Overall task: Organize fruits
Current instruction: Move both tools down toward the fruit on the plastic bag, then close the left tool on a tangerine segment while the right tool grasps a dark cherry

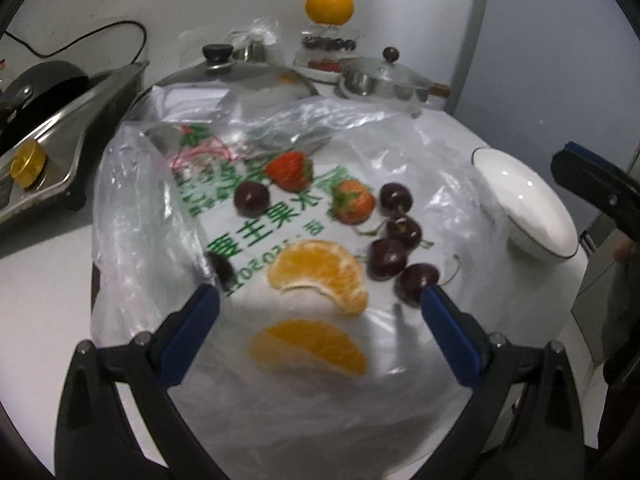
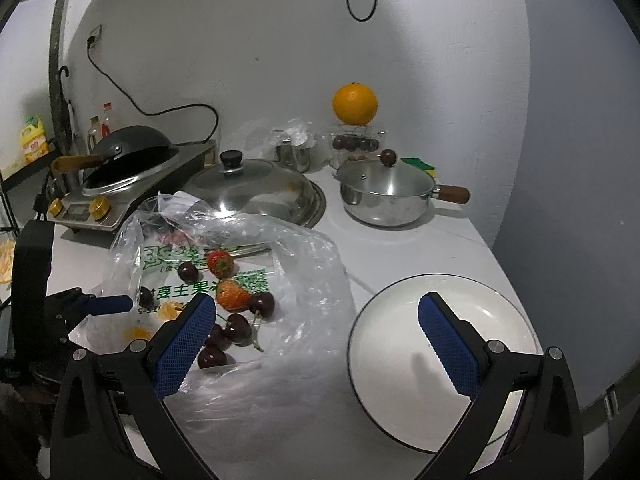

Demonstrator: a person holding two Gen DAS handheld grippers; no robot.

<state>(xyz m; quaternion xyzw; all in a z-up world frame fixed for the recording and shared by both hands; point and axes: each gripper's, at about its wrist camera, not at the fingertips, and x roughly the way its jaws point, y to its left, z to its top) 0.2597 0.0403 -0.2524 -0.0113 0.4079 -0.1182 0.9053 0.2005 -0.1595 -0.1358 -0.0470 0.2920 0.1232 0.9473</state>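
Observation:
Fruit lies on a clear plastic bag (image 1: 160, 216) with green print: two strawberries (image 1: 291, 171) (image 1: 354, 201), several dark cherries (image 1: 387, 258), and two orange segments (image 1: 320, 272) (image 1: 310, 346). My left gripper (image 1: 320, 300) is open and empty, its blue fingers to either side of the orange segments. The bag and fruit also show in the right wrist view (image 2: 236, 296). My right gripper (image 2: 316, 312) is open and empty, above the gap between the bag and an empty white plate (image 2: 500, 312). The plate also shows in the left wrist view (image 1: 528, 208).
A large pot lid (image 2: 256, 188), a lidded steel saucepan (image 2: 384, 196) and a clear box of fruit with a whole orange (image 2: 355, 104) on top stand at the back. A wok on a cooker (image 2: 120, 168) is at the left. The counter edge runs along the right.

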